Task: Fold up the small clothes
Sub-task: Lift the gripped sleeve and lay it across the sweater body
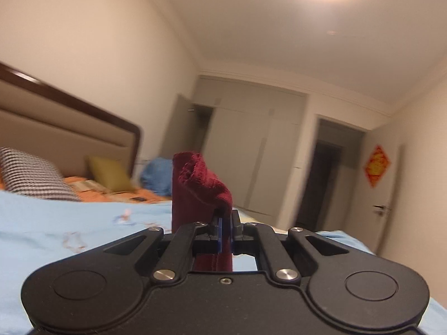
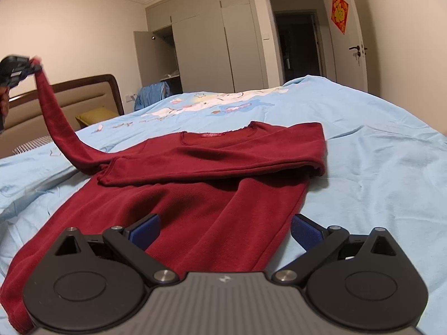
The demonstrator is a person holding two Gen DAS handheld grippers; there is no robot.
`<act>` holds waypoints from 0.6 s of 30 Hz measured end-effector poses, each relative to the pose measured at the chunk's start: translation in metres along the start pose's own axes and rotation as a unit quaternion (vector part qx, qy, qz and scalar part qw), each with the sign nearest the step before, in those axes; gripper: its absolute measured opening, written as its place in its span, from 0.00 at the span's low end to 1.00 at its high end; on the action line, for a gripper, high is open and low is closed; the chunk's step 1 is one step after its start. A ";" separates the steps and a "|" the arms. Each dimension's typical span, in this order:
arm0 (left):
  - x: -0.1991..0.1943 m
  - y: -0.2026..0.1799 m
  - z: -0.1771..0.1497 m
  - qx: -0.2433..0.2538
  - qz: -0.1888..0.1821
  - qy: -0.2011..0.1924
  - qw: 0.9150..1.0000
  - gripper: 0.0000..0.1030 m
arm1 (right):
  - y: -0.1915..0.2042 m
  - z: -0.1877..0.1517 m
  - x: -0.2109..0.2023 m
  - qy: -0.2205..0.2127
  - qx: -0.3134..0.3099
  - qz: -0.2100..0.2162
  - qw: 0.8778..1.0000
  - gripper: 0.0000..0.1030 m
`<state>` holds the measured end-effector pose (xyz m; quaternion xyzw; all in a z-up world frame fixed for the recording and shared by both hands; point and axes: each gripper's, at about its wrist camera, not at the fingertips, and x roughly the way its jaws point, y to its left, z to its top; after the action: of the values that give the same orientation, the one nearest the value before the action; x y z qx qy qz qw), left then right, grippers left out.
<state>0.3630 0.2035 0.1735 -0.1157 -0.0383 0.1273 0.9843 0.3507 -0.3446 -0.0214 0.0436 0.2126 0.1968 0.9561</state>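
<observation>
A dark red long-sleeved top [image 2: 195, 195] lies flat on the light blue bed sheet [image 2: 377, 153], with one sleeve folded across its chest. Its other sleeve [image 2: 60, 122] is lifted high at the left. My left gripper [image 1: 225, 223] is shut on that sleeve's cuff [image 1: 201, 184], which sticks up above its blue pads. The same left gripper [image 2: 30, 65] shows at the far left of the right wrist view, held by a hand. My right gripper [image 2: 225, 229] hovers open over the top's lower part, its blue fingers [image 2: 145, 229] wide apart.
A padded headboard [image 2: 83, 95] with a checked pillow [image 1: 33, 173] and an olive cushion [image 1: 110, 173] stands at the bed's left end. Blue cloth [image 2: 152, 93] lies by it. Grey wardrobes [image 2: 212, 42], one door open, and a dark doorway [image 2: 297, 44] stand beyond the bed.
</observation>
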 end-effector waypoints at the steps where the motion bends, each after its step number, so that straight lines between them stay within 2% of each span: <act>1: -0.001 -0.021 0.000 0.011 -0.020 0.001 1.000 0.04 | -0.001 0.000 -0.002 -0.002 0.003 -0.001 1.000 0.99; 5: 0.000 -0.099 -0.011 0.058 -0.089 0.016 0.994 0.04 | -0.009 -0.001 -0.010 -0.010 0.012 -0.007 1.000 0.99; 9: 0.007 -0.174 -0.048 0.091 -0.158 0.066 0.981 0.04 | -0.018 -0.004 -0.019 -0.015 0.025 -0.018 0.999 0.99; 13: 0.011 -0.241 -0.111 0.141 -0.212 0.110 0.961 0.04 | -0.029 -0.007 -0.028 -0.017 0.036 -0.032 0.999 0.99; 18: 0.019 -0.282 -0.199 0.152 -0.253 0.187 0.937 0.04 | -0.043 -0.016 -0.040 -0.012 0.049 -0.052 0.997 0.99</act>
<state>0.4702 -0.1000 0.0481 0.0273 0.1383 -0.1460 0.9792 0.3263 -0.4002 -0.0274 0.0822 0.2122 0.1356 0.9643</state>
